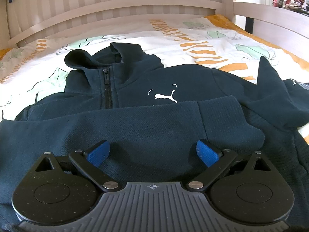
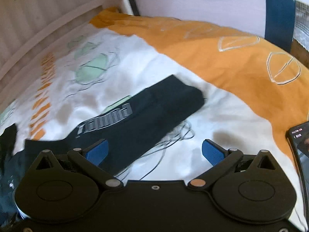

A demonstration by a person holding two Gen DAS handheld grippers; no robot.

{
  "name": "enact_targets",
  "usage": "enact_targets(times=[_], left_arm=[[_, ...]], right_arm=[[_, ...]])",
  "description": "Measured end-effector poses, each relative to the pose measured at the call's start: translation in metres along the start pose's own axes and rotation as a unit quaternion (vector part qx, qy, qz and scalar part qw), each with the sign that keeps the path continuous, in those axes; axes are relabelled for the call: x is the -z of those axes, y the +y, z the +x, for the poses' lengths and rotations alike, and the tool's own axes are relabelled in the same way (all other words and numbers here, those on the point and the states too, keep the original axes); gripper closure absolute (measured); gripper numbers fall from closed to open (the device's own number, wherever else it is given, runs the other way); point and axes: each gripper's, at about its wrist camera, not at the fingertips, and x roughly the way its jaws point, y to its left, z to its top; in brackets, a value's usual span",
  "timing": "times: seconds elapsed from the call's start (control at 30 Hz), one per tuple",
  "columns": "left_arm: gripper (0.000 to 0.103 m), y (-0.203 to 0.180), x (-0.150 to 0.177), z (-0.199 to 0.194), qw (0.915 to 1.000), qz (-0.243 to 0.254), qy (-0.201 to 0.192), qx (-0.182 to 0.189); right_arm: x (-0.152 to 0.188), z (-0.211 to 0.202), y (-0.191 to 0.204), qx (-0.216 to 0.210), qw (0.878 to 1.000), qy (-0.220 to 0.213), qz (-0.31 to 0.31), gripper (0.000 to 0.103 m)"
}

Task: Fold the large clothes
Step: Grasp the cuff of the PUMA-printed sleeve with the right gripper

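Bed (image 1: 212, 38): hoodie (image 1: 135, 119) partly folded, one sleeve (image 2: 150, 112) left out; left gripper (image 1: 152, 152), right gripper (image 2: 154, 152) wide open, empty.

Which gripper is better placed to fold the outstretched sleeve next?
Probably the right gripper: it is open directly above the sleeve. The left gripper, also open, faces the jacket front.

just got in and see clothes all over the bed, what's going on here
A person holding a gripper in each hand is folding a dark navy zip hoodie spread on the patterned bedspread. One sleeve already lies folded across the chest. The left gripper hovers open over it, gripping nothing. The right gripper is also open and empty, above the other sleeve, which still lies stretched out on the bedspread. A phone rests at the bed's edge.
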Motion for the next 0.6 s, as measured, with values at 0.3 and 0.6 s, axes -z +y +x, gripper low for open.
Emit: enact_targets(times=[0.3,0.6], left_arm=[[0.004,0.0,0.0,0.0,1.0,0.0,0.0,0.0],[0.005,0.002,-0.003,0.0,0.9999,-0.006,0.006,0.008]], right_arm=[[-0.006,0.028,-0.007,-0.021,0.999,-0.015,0.035,0.028],[-0.016,0.01,-0.004,-0.061,0.996,-0.045,0.039,0.085]])
